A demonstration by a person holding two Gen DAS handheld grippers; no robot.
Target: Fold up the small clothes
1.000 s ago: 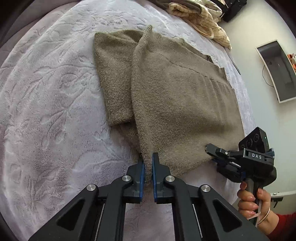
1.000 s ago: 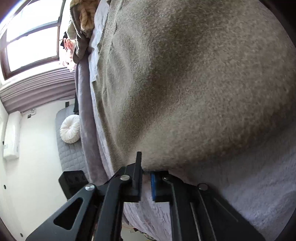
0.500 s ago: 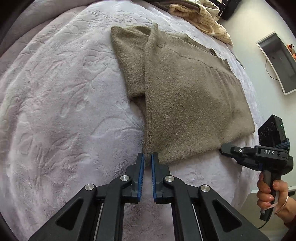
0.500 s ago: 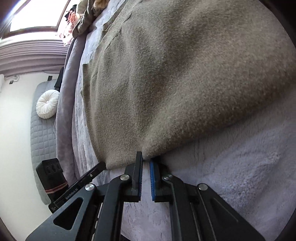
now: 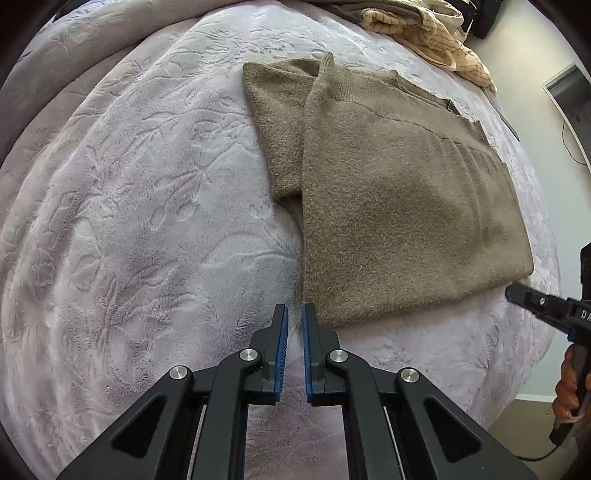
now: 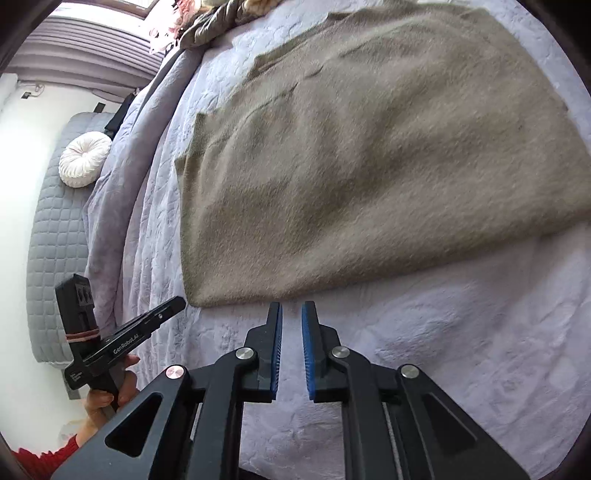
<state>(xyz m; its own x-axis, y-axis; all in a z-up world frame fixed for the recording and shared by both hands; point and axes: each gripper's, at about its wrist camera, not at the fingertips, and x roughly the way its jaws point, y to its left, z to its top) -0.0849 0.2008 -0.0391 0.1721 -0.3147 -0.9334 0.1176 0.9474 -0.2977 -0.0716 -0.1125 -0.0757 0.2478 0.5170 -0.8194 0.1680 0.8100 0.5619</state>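
A taupe knit sweater lies folded flat on the lilac plush bedspread, one sleeve folded over its left side. It also shows in the right wrist view. My left gripper is slightly open and empty, just short of the sweater's near left corner. My right gripper is slightly open and empty, just off the sweater's near hem. The right gripper shows at the right edge of the left wrist view; the left gripper shows at lower left of the right wrist view.
A pile of cream and dark clothes lies at the far end of the bed. A grey quilted headboard with a round white cushion stands at the left. A wall-mounted unit hangs beyond the bed's right edge.
Both grippers let go of the sweater's near hem and drew back from it. The sweater now lies flat on the bed.
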